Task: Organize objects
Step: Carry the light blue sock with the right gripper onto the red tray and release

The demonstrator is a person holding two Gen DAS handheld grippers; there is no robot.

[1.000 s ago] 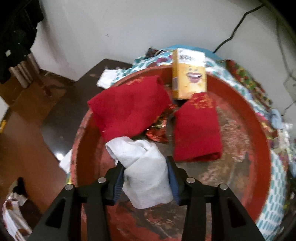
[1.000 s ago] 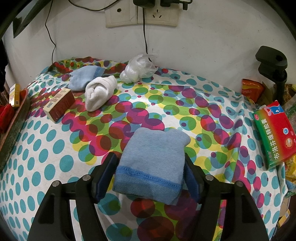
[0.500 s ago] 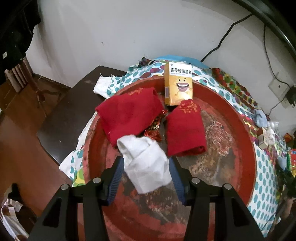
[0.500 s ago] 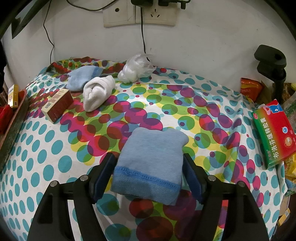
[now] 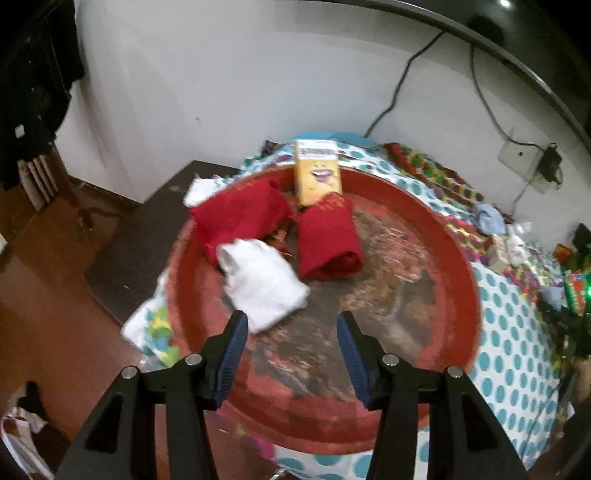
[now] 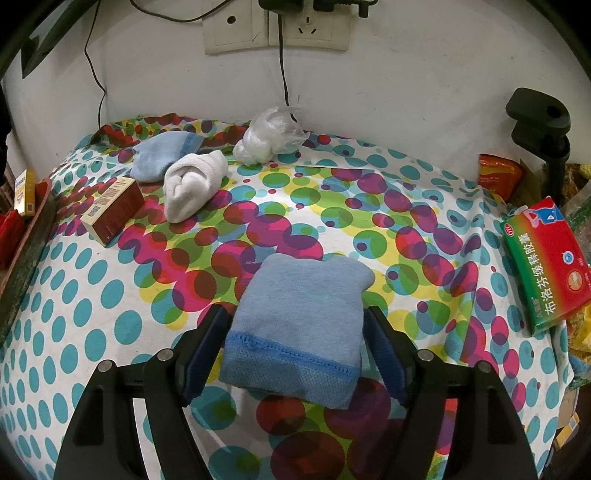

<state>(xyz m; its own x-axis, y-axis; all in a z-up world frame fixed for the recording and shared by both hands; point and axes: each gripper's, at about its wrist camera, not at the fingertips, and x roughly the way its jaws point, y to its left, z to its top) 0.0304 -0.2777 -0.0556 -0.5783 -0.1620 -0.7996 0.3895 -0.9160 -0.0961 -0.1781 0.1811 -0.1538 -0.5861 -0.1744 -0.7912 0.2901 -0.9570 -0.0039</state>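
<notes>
Apparently loose white sock [image 5: 264,286] before left tongs [image 5: 291,321]

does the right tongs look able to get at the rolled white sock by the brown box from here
Probably yes. The rolled white sock lies in the open on the dotted cloth, but the right tongs straddle a folded blue sock, which would need dealing with first.

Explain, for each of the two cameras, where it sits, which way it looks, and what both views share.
Left wrist: on the left gripper, looking along its open fingers down at the red tray with a white sock, two red socks and a yellow box.
Right wrist: on the right gripper, facing the wall sockets; its fingers flank a blue sock on the dotted cloth.
Shared: tray, yellow box and dotted cloth appear in both.
</notes>
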